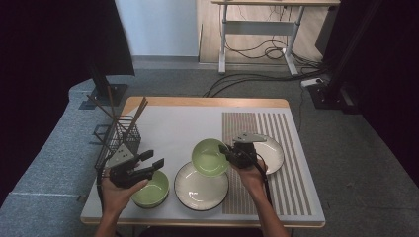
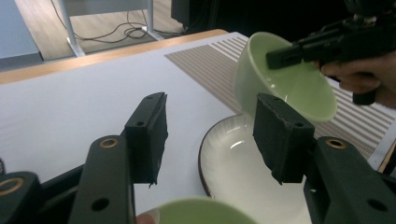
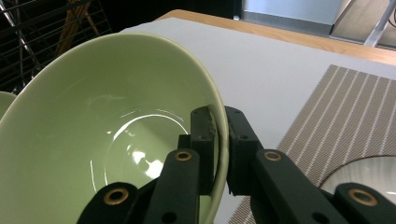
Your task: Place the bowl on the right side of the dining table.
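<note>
My right gripper [image 1: 225, 151] is shut on the rim of a light green bowl [image 1: 208, 157], one jaw inside and one outside. It holds the bowl tilted above the far edge of a white ribbed plate [image 1: 200, 188]. In the right gripper view the rim of the held bowl [image 3: 116, 126] runs between the jaws of my right gripper [image 3: 222, 140]. My left gripper [image 1: 154, 159] stands open over a second green bowl [image 1: 153, 190] at the front left, with nothing between its jaws. In the left gripper view my left gripper [image 2: 210, 133] looks across the plate [image 2: 243, 172] at the held bowl [image 2: 289, 84].
A black wire rack [image 1: 118, 138] with chopsticks standing in it sits at the table's left edge. A striped placemat [image 1: 289, 173] covers the right side, with a second white plate [image 1: 272, 150] on it behind my right hand.
</note>
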A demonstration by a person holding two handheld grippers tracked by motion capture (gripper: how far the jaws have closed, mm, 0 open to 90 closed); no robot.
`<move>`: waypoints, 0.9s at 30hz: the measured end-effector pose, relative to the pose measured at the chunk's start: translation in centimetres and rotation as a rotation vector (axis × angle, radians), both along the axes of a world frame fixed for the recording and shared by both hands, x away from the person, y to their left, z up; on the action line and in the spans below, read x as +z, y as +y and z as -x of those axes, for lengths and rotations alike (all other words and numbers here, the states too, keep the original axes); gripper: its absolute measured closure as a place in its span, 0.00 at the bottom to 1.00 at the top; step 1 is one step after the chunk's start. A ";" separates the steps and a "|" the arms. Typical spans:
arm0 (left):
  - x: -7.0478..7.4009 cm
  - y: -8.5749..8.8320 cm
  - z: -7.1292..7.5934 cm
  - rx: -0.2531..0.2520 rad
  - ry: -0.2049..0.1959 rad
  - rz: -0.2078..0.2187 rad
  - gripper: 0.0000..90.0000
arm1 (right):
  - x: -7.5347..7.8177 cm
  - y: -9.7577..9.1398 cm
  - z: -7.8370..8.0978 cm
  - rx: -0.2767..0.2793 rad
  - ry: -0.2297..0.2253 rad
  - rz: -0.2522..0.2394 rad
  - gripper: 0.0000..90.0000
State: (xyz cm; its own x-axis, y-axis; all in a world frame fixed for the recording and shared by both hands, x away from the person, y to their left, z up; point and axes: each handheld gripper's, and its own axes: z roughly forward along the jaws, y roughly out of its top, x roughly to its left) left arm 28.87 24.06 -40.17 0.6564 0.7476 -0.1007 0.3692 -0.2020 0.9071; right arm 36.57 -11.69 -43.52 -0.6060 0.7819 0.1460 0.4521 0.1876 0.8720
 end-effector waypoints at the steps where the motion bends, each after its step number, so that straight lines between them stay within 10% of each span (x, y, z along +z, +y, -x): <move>1: -0.1 0.2 0.2 0.002 0.002 -0.001 0.49 | 0.0 -0.2 -0.1 0.002 0.000 0.003 0.94; 27: -0.9 1.9 1.4 0.028 0.004 -0.042 0.46 | -0.7 -7.4 -1.3 -0.176 -0.011 -0.034 0.94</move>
State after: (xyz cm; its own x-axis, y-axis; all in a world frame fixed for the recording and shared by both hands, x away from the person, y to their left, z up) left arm 27.47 25.91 -41.04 0.6348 0.7694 -0.0715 0.3787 -0.2291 0.8967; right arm 37.89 -19.07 -44.23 -0.4621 0.8707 0.1681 0.4654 0.0768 0.8818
